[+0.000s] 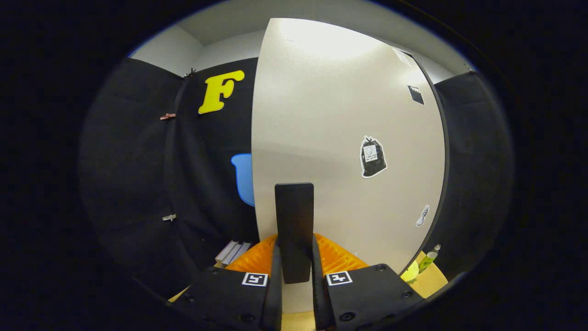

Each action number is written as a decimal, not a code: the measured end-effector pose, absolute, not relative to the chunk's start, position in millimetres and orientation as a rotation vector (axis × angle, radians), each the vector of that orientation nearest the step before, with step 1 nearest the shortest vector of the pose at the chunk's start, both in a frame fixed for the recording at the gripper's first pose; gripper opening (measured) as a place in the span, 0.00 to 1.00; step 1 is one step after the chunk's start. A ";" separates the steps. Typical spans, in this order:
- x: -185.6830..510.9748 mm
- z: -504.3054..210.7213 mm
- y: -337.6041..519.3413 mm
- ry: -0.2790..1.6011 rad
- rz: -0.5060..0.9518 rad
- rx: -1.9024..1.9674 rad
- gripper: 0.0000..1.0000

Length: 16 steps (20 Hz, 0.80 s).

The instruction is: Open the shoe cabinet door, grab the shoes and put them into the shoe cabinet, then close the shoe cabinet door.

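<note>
The cream shoe cabinet door [340, 138] stands right in front of me, seen close up. Its black upright handle [294, 220] sits between my fingers, and my gripper [295, 271] is shut on it, one finger pressing each side. The orange ribbed fingers [337, 259] flare out to both sides of the handle. The door's left edge runs from top to bottom beside the black booth wall, and I cannot see into the cabinet from here.
Low on the left of the door lies a small stack of flat grey items [234, 252]. Past the door's right edge, a green bottle [429, 258] and a yellow-green ball [410, 272] stand on a light wooden surface [434, 281]. Stickers dot the door.
</note>
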<state>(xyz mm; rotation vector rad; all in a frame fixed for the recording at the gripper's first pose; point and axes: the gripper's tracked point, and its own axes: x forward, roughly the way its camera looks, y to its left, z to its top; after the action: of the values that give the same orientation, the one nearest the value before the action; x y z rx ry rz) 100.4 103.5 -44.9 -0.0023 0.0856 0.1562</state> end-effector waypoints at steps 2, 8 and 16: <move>85.0 -44.0 96.3 0.087 0.168 -0.004 0.31; 42.7 -42.9 64.5 0.089 0.215 0.011 0.31; -1.1 -39.1 15.2 0.096 0.255 0.025 0.31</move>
<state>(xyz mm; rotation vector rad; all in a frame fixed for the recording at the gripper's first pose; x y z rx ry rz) -1.1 15.2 -39.1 0.0247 0.0957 0.2547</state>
